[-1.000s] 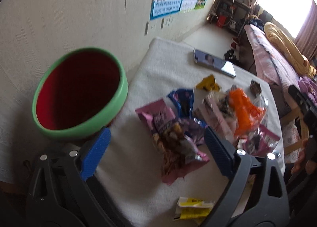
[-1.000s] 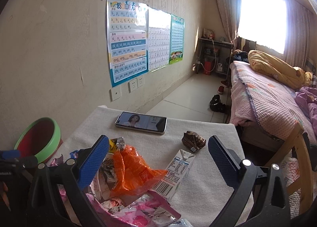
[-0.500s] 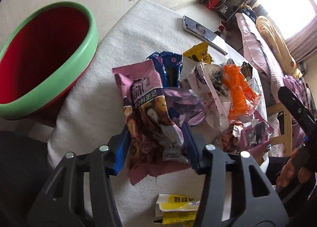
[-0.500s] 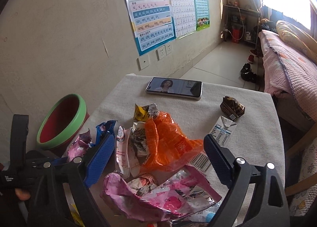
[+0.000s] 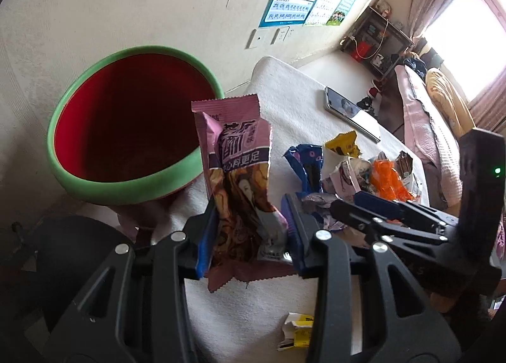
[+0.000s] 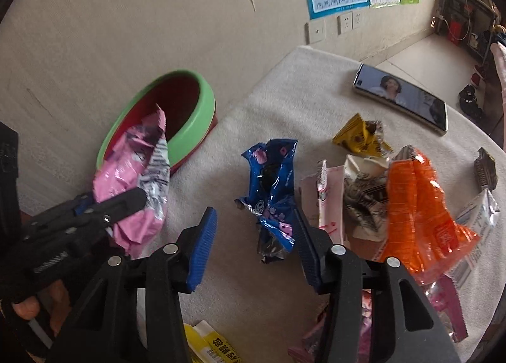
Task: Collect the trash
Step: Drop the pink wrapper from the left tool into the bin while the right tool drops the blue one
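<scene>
Held: pink snack wrapper point(image 5: 240, 185), clamped in my left gripper point(image 5: 248, 236), jaws closing, beside the green-rimmed bin point(image 5: 126, 128). My right gripper point(image 6: 253, 246): jaws closing around the blue wrapper point(image 6: 272, 185) on the white table point(image 6: 284, 94), left pad not touching.

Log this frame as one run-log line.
left gripper: closing on pink wrapper, lifted by bin | right gripper: closing around blue wrapper, one pad touching | rest of the trash on table
</scene>
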Demonstrator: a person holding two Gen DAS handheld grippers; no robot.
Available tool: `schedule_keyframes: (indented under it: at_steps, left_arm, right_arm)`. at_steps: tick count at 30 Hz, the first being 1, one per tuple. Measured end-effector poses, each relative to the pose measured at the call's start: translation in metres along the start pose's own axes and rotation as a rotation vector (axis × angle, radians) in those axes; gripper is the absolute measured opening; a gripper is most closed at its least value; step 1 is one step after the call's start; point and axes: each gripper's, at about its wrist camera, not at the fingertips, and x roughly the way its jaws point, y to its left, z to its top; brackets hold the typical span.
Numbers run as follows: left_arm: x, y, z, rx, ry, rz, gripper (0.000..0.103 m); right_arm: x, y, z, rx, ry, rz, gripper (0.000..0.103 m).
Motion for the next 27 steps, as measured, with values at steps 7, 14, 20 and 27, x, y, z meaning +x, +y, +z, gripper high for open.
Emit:
schedule_keyframes:
  at_steps: [7,14,20,27]
  left_arm:
    - [0.001,0.007,0.004,-0.017,-0.003,-0.017,0.038]
    - [-0.014,0.028,0.021,-0.038,-0.071,0.016,0.038]
    - [-0.027,0.072,0.050,-0.097,-0.126,0.098,0.038]
    - [-0.025,0.110,0.069,-0.136,-0.125,0.177,0.038]
  right_arm:
    - [0.013,-0.004,0.000,0.035,0.028,0.021,0.007]
    - [-0.028,0.006,0.015,0.040,-0.115,0.131,0.003]
    - [-0.040,0.037,0.047,0.002,-0.172,0.240,0.003]
    - [-0.026,0.091,0.086,-0.075,-0.176,0.355,0.003]
